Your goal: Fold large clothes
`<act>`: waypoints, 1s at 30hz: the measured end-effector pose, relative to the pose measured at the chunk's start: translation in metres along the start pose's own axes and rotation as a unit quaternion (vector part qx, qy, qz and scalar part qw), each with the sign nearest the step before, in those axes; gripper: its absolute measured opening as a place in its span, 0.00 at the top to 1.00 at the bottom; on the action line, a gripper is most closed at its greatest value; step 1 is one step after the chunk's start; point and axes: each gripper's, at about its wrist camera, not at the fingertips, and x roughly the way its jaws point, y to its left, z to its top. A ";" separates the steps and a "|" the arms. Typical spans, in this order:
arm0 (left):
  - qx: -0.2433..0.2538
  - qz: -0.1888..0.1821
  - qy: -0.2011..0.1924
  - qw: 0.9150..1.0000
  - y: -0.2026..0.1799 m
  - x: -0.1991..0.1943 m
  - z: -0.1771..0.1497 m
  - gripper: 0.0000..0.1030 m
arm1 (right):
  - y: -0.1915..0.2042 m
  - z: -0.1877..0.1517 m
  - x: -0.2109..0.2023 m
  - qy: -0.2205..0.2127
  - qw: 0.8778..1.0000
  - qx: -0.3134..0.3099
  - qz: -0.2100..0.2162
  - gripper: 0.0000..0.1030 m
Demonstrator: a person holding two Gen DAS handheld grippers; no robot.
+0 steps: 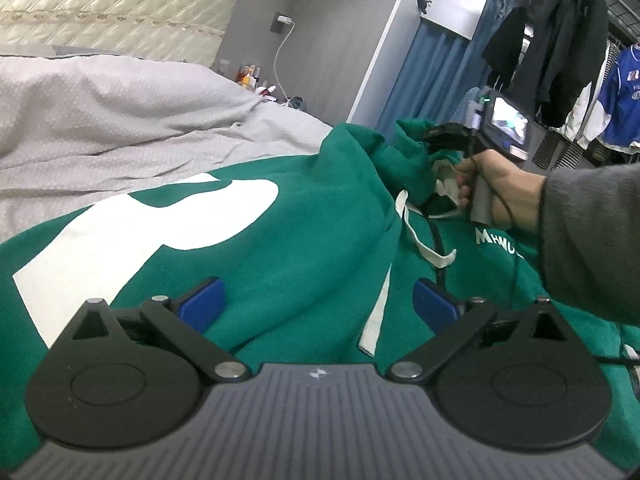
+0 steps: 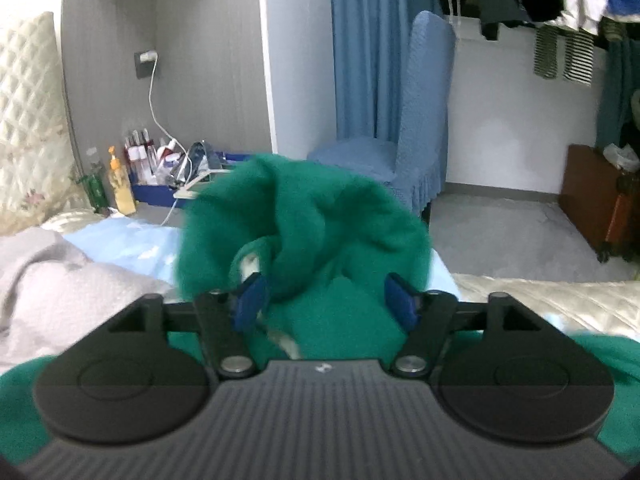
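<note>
Hoodie [image 1: 288, 248] in green, with a large white print and white drawstrings, lies spread over a bed covered by a grey duvet [image 1: 120, 112]. Its hood [image 2: 304, 216] is bunched up in a loose heap at the far end, blurred in the right wrist view.

Left claw [image 1: 318, 304] stands wide, its blue pads [image 1: 202, 304] well apart and hovering just over the hoodie's chest, one drawstring [image 1: 378, 312] running down between them; the pads press on nothing.

Right claw [image 2: 326, 300] also stands apart, the bunched hood fabric lying between and just beyond its pads [image 2: 250, 300]; green cloth sits close against both pads, but they do not clamp it. In the left wrist view a hand [image 1: 500, 192] in a grey sleeve holds this claw by its handle at the hood end, to the right of the left claw.

A blue tray [image 2: 154, 192] on the floor beside the bed holds bottles and cosmetics; a yellow pump bottle [image 2: 120, 188] stands just left of it. A white cable [image 2: 158, 120] runs from a wall socket down toward the tray.

Farther off stand a blue-covered chair [image 2: 416, 140] and a blue curtain [image 2: 360, 52], with dark jackets and a blue jersey [image 1: 624, 96] hanging on a rail, and a quilted headboard [image 1: 112, 4] behind the bed
</note>
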 end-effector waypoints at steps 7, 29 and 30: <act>0.000 -0.026 -0.004 1.000 -0.005 -0.040 0.009 0.01 | -0.018 -0.003 -0.097 0.013 0.999 -0.024 0.031 0.33; 0.088 -0.056 -0.044 0.994 -0.065 -0.205 -0.027 0.01 | -0.075 -0.144 -0.452 -0.005 0.993 -0.003 0.121 0.33; 0.092 -0.054 -0.046 0.993 -0.066 -0.211 -0.028 0.01 | -0.077 -0.149 -0.460 0.006 0.993 -0.002 0.116 0.33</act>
